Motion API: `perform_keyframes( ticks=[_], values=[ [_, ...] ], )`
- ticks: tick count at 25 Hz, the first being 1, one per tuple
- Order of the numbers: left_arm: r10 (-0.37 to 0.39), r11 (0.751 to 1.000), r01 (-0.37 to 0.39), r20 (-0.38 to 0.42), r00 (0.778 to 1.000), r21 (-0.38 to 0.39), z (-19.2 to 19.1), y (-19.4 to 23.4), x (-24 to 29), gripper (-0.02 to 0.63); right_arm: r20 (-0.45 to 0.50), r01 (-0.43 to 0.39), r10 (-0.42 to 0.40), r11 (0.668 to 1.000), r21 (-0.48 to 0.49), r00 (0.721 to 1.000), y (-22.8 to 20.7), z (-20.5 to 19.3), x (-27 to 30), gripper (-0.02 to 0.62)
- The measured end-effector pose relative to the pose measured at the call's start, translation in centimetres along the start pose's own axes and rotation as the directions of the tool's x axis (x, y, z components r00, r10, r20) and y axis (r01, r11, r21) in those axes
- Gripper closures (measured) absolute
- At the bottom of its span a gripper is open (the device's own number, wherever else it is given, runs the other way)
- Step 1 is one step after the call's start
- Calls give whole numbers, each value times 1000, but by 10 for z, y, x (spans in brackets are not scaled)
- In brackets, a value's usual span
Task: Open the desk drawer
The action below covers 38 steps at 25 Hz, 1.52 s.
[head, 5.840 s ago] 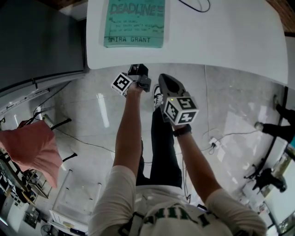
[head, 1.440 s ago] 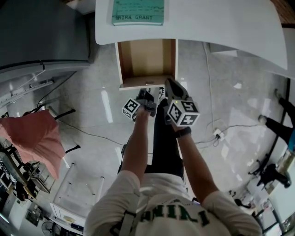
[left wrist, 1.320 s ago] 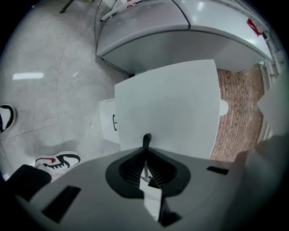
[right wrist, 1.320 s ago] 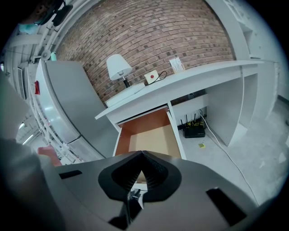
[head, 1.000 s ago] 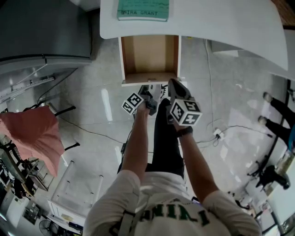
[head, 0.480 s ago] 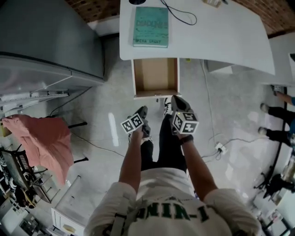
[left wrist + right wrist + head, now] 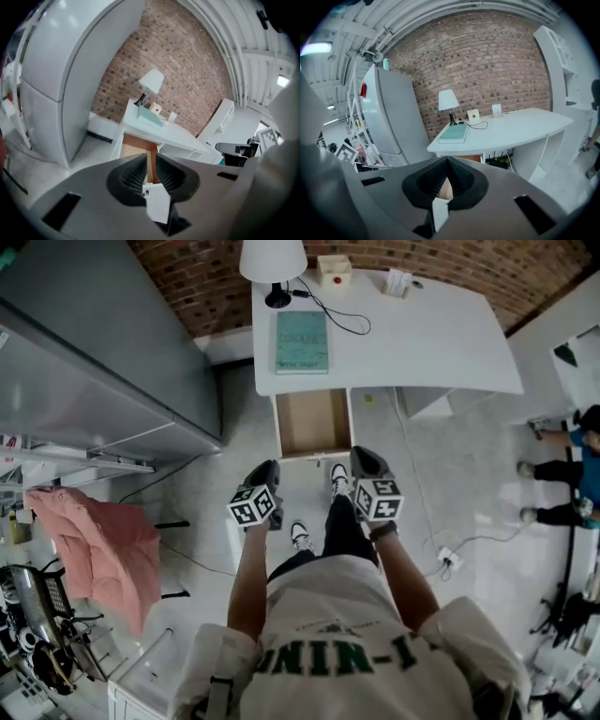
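Drawer (image 7: 313, 423) juts past the desk (image 7: 441, 343) edge, floor (image 7: 431, 456) on either side

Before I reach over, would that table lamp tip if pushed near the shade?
Probably top-heavy: the table lamp carries a wide shade on a thin stem over a small base. Its cord trailing across the desk might tug it.

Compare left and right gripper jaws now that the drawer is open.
Left gripper jaws show a narrow gap and are closing; right gripper jaws meet at the tips. Left is rolled, so the desk slants in its view; right sits level. Both are empty, clear of the open drawer.
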<state>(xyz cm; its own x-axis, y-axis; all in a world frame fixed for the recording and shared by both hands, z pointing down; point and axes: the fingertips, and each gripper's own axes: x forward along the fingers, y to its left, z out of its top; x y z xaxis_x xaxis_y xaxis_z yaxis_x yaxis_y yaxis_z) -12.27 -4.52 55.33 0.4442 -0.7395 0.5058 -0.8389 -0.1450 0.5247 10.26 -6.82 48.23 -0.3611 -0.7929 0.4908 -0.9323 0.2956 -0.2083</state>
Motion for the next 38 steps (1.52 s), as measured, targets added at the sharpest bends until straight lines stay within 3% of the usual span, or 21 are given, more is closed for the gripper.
perform_keyframes(
  ticks=[4, 9, 18, 25, 38],
  values=[
    [-22, 988, 5, 107, 994, 155, 66, -36, -31, 565, 98, -10, 14, 999, -47, 995, 17, 45, -17, 592],
    [-53, 963, -10, 227, 972, 270, 120, -79, -68, 585, 196, 0, 18, 996, -93, 980, 39, 94, -40, 592],
    [-96, 872, -104, 375, 922, 479, 172, -129, -106, 604, 359, 67, -10, 987, -148, 933, 59, 148, -75, 594],
    [-97, 848, -149, 425, 900, 509, 193, -133, -121, 604, 372, 60, 1, 987, -152, 928, 71, 156, -74, 594],
    [-39, 871, -188, 446, 894, 454, 221, -109, -115, 604, 343, 42, 12, 988, -149, 939, 61, 157, -52, 592]
  ],
)
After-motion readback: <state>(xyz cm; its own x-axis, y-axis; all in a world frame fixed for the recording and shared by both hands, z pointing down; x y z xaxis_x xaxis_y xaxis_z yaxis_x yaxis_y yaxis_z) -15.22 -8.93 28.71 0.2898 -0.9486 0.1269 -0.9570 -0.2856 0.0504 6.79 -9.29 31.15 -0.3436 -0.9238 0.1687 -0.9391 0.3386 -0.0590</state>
